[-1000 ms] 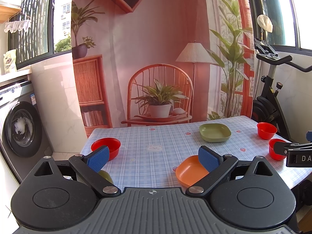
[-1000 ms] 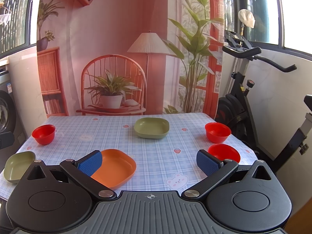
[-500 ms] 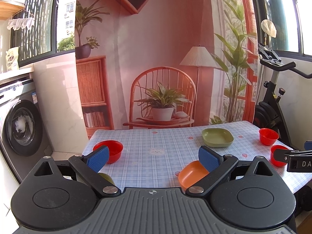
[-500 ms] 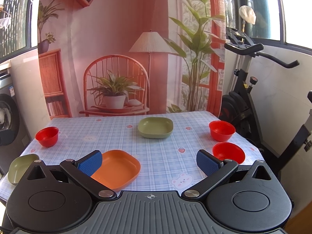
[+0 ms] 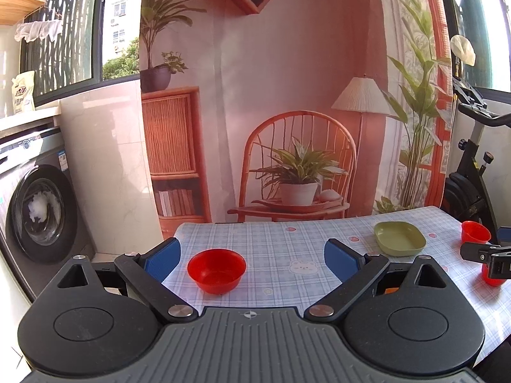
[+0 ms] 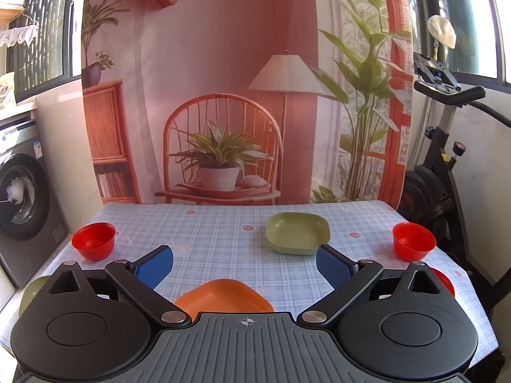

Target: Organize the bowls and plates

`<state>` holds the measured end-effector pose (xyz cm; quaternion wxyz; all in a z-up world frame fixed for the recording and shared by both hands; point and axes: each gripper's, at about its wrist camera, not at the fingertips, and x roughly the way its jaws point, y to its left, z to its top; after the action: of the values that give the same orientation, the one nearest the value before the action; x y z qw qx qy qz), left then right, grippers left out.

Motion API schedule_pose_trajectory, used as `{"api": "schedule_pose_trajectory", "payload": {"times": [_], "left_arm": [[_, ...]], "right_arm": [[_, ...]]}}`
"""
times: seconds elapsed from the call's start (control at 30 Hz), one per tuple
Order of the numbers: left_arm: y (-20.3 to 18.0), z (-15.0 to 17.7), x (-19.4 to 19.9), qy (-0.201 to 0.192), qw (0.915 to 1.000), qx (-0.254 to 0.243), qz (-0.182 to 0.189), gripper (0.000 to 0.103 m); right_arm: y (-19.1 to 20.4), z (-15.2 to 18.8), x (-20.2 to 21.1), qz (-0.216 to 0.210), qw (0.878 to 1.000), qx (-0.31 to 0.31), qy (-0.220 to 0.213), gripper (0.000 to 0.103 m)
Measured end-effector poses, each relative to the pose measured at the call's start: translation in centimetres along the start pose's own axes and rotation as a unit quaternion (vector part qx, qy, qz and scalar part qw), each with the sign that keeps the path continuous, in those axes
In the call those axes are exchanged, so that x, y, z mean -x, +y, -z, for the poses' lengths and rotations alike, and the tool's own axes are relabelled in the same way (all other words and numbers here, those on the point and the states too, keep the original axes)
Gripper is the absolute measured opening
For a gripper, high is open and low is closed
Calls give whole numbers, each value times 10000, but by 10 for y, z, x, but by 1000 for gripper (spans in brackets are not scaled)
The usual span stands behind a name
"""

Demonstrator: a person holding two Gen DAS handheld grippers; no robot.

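Red bowl, far left: the red bowl [image 5: 216, 270] sits on the table's left end, framed between the left gripper [image 5: 252, 260] fingers, untouched.
Left jaws: spread wide, empty.
Advice: likely this bowl goes first; lower squarely, pinch one wall at the rim, lift straight.
Orange plate: the orange plate [image 6: 223, 296] lies at the near edge under the right gripper [image 6: 244, 265].
Right jaws: spread, holding nothing.
Green plate: the green plate [image 6: 297, 232] rests mid-table, well apart.
Right-side bowl: another red bowl [image 6: 413, 241] stands near the right edge.
Surface: blue plaid tablecloth [image 6: 217, 233], probably slippery.
Room: washing machine [image 5: 35, 210] left, exercise bike [image 6: 447, 159] right.
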<state>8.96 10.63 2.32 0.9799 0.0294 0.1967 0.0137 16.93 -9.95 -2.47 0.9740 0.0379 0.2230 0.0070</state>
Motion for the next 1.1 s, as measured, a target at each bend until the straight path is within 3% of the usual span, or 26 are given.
{"api": "schedule_pose_trajectory", "payload": {"times": [0.13, 0.43, 0.6, 1.1], "left_arm": [[21, 3, -24, 242, 9996, -106, -108, 96], [66, 51, -85, 1162, 9915, -543, -223, 81], [94, 74, -113, 1718, 9846, -301, -132, 79], [133, 124, -155, 2404, 9706, 78, -121, 78]], "right_arm": [[25, -8, -28, -337, 9994, 9, 1, 92], [84, 6, -89, -891, 9954, 176, 304, 83], [115, 20, -115, -1006, 9926, 363, 571, 73], [189, 65, -169, -1629, 9700, 827, 1603, 56]]}}
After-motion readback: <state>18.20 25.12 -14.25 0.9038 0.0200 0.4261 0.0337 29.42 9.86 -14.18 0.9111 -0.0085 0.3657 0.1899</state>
